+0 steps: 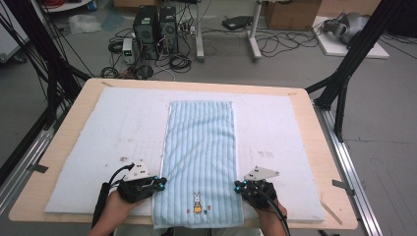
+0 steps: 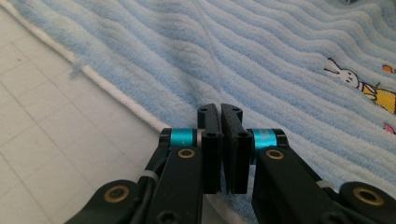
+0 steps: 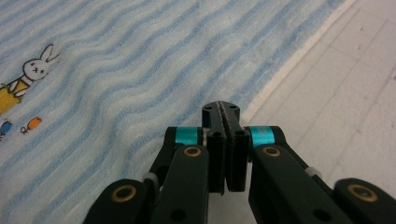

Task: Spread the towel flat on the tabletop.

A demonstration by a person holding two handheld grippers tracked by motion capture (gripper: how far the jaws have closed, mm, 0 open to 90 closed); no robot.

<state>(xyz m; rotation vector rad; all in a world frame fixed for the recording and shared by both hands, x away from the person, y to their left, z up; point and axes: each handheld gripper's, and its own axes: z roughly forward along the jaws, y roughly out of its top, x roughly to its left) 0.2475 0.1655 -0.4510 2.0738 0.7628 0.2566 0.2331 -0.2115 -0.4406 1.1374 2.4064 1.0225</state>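
Cables, computer towers [image 1: 155, 24] and cardboard boxes crowd the grey floor beyond a wooden table [image 1: 64, 147] topped with a white padded mat [image 1: 118, 128]. On the mat a light blue striped towel [image 1: 200, 147] lies flat and lengthwise, its near end, stitched with a small rabbit [image 1: 197, 202], hanging just over the table's front edge. The left gripper [image 1: 160, 183] sits at the towel's left hem and the right gripper [image 1: 239, 187] at its right hem, both near the rabbit end. Each pair of jaws is closed, with no cloth visibly caught between them.
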